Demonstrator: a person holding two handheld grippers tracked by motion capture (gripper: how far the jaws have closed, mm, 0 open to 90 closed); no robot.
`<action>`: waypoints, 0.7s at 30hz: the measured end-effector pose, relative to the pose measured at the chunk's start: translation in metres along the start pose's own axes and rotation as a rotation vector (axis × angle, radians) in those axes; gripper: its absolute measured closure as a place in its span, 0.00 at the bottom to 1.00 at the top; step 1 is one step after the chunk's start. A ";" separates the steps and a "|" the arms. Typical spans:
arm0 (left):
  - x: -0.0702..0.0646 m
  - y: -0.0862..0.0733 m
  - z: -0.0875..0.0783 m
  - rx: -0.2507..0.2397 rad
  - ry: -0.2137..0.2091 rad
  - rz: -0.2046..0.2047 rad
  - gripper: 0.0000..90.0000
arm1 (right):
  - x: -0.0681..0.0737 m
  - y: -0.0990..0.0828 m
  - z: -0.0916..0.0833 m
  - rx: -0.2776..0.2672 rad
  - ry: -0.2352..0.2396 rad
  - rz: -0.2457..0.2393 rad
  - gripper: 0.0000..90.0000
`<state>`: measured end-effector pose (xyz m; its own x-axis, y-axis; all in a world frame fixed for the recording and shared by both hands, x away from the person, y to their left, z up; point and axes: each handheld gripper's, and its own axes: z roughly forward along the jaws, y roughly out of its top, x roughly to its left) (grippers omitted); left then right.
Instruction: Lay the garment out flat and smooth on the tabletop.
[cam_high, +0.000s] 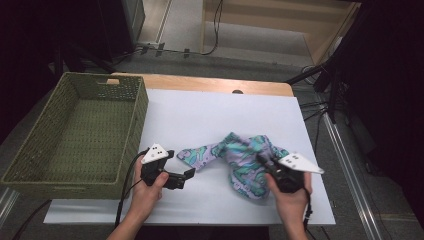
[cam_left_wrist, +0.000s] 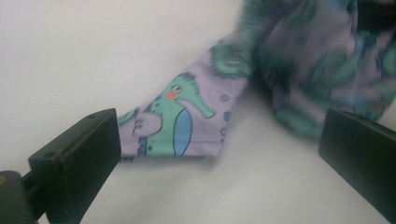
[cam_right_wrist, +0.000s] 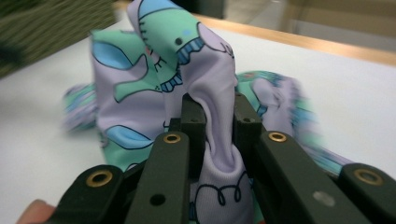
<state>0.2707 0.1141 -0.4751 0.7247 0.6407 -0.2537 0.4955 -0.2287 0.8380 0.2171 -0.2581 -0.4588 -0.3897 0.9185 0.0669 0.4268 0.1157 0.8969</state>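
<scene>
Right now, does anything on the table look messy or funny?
Yes. The patterned cloth lies crumpled in a heap on the white table instead of flat. The right tongs pinch a bunched fold of it, while the left tongs stand open near one corner.

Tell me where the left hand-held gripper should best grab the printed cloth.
Probably the flat sleeve end of the printed cloth, nearest the open left hand-held gripper. It lies flat, pointing toward it, so come in low from that side, while the right hand-held gripper pinches the bunched part.
</scene>
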 end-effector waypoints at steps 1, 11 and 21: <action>0.000 -0.001 0.001 0.008 0.000 0.004 0.00 | -0.014 -0.003 -0.002 0.006 -0.040 0.046 0.85; 0.001 -0.003 0.006 0.031 0.002 0.001 0.00 | -0.052 -0.011 -0.007 0.030 -0.088 0.198 0.14; -0.003 -0.005 0.009 0.052 -0.003 0.010 0.00 | -0.020 -0.031 0.062 0.309 -0.180 0.039 0.00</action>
<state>0.2702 0.1070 -0.4828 0.7311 0.6359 -0.2471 0.5123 -0.2726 0.8144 0.2619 -0.2568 -0.5149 -0.2295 0.9733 -0.0040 0.6758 0.1624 0.7190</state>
